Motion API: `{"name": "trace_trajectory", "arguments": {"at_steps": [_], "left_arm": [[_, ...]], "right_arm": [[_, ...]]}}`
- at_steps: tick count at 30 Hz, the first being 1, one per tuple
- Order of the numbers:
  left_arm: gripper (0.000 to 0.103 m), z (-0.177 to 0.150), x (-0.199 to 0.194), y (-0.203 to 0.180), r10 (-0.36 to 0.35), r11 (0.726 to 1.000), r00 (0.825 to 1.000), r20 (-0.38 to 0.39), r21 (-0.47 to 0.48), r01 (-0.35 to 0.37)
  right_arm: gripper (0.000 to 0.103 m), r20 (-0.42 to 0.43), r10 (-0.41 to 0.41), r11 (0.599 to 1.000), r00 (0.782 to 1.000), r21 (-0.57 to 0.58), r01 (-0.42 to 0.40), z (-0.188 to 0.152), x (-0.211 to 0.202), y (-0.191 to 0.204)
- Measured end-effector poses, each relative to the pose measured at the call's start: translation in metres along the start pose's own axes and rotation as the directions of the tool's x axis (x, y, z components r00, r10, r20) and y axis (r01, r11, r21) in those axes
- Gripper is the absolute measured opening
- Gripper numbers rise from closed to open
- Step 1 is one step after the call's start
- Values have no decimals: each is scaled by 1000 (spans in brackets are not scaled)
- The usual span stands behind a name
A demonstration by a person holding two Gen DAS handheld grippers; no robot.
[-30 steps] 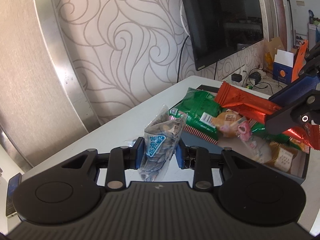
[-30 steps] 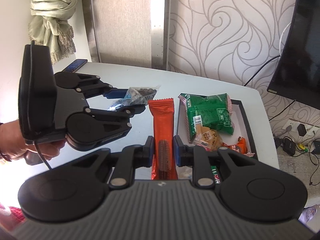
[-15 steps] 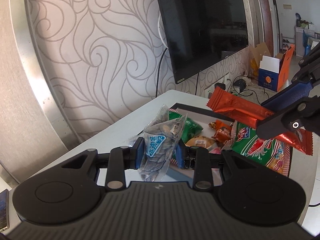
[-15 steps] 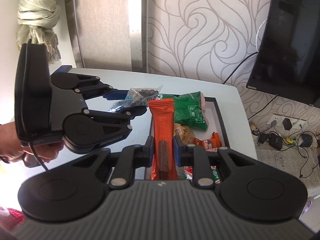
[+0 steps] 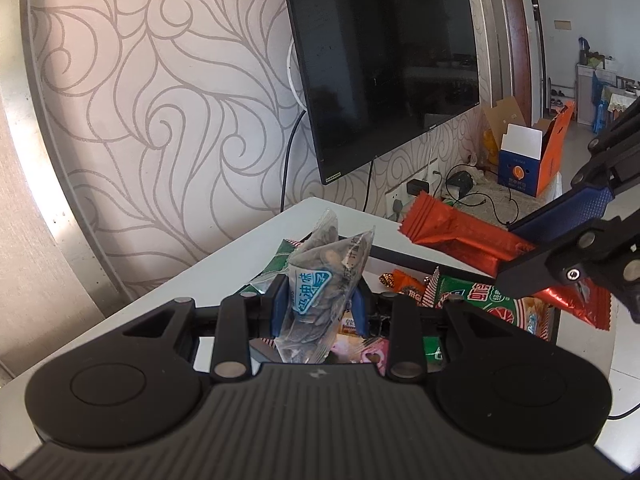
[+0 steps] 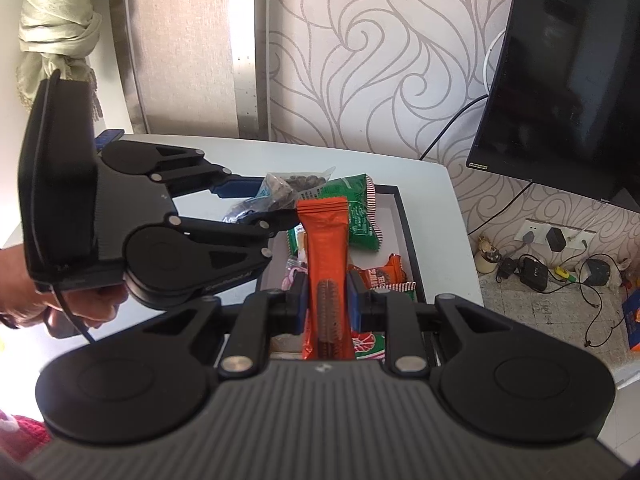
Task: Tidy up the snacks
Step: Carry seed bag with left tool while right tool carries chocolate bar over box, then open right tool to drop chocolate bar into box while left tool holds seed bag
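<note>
My left gripper (image 5: 320, 308) is shut on a clear bag of sunflower seeds (image 5: 320, 288) with a blue label, held above the near end of a black-rimmed tray (image 6: 404, 216). My right gripper (image 6: 328, 300) is shut on a long orange-red snack bar (image 6: 326, 248), also over the tray. In the left wrist view the snack bar (image 5: 460, 240) and right gripper (image 5: 560, 248) hang at the right. In the right wrist view the left gripper (image 6: 256, 204) with its seed bag (image 6: 288, 188) sits to the left. The tray holds green packets (image 6: 356, 212) and small wrapped sweets (image 6: 388, 276).
The tray lies on a white table (image 6: 360, 160) against a swirl-patterned wall. A black TV (image 5: 392, 64) hangs at the right. A phone (image 6: 108, 136) lies at the table's far left corner. Cables, plugs and an orange-blue box (image 5: 532, 160) cover the floor beyond.
Both grippers have carried their snacks sideways along the table toward the TV end and slightly up. The tray's contents have slid nearer beneath them. Both grips are unchanged.
</note>
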State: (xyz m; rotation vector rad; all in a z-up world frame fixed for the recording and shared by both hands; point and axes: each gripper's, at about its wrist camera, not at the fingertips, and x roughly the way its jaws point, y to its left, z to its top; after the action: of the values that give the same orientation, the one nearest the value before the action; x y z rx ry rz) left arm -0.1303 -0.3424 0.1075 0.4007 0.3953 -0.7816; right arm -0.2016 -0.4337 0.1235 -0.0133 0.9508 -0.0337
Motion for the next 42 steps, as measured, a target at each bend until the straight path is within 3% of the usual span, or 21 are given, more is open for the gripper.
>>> {"name": "trace_trajectory", "arguments": {"at_steps": [14,29,42], "left_arm": [[38,-3,17,1,12,999,1000,-29,-38,-13],[38,-6,6,6,54,997,998,-35,-46,-55],[38,-14,10,1,33,999,998,-50,-32,-35]], "right_arm": [[24,-43,2,1000,999,14,-2,5,28,-24],[25,-118,31,999,993,23,-28,31,107,-35],[26,-77,15,997,997,75,-9,21,92,-41]]}}
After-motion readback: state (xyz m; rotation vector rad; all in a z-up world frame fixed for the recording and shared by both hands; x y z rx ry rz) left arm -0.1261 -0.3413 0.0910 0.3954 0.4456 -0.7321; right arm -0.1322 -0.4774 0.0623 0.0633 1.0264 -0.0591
